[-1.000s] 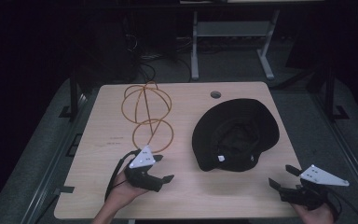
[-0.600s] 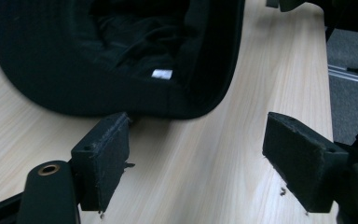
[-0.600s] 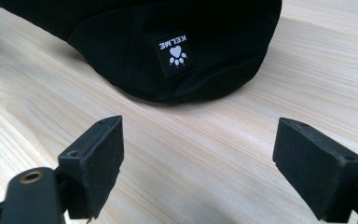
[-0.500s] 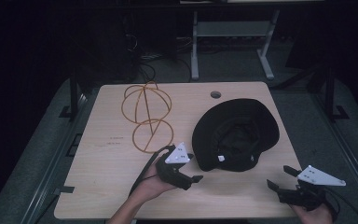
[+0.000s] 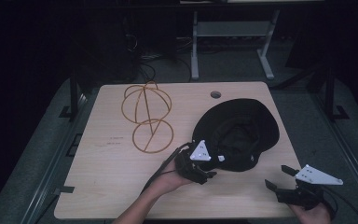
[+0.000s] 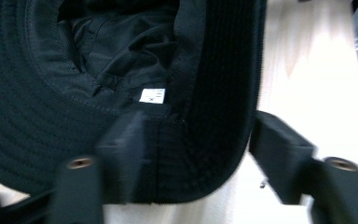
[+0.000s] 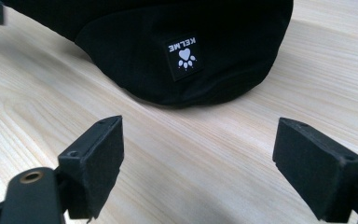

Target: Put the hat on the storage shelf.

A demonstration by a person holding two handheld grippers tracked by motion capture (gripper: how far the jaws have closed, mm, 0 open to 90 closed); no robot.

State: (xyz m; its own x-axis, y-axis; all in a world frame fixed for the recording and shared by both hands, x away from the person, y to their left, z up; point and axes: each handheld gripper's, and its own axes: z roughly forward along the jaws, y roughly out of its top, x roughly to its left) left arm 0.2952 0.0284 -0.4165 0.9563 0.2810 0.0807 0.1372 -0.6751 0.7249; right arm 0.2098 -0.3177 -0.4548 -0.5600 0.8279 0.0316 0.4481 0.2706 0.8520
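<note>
So the big wooden table (image 5: 112, 177) takes up most of the high view, pale top with a round cable hole (image 5: 216, 94) near the far edge. On its right half sits a black bucket hat (image 5: 242, 133), flipped upside down so you're looking into the lining. In the left gripper view you can see the little white tag (image 6: 152, 95) sewn inside, and the right gripper view catches a square KELME patch (image 7: 183, 53) with a paw print on the outside of the brim.

Over on the far left part of the table there's a wire hat frame (image 5: 147, 114), orange-ish hoops, well apart from the hat.

The left gripper (image 5: 208, 173) is right at the near edge of the hat. Its jaws have just been closing and the brim (image 6: 205, 154) is between them now: one jaw lies over the underside of the brim, the other stands off the outer edge with a bit of table showing, so not pinching yet.

The right gripper (image 5: 277, 177) sits at the near right corner, jaws wide apart, nothing in them, pointed at the hat.
</note>
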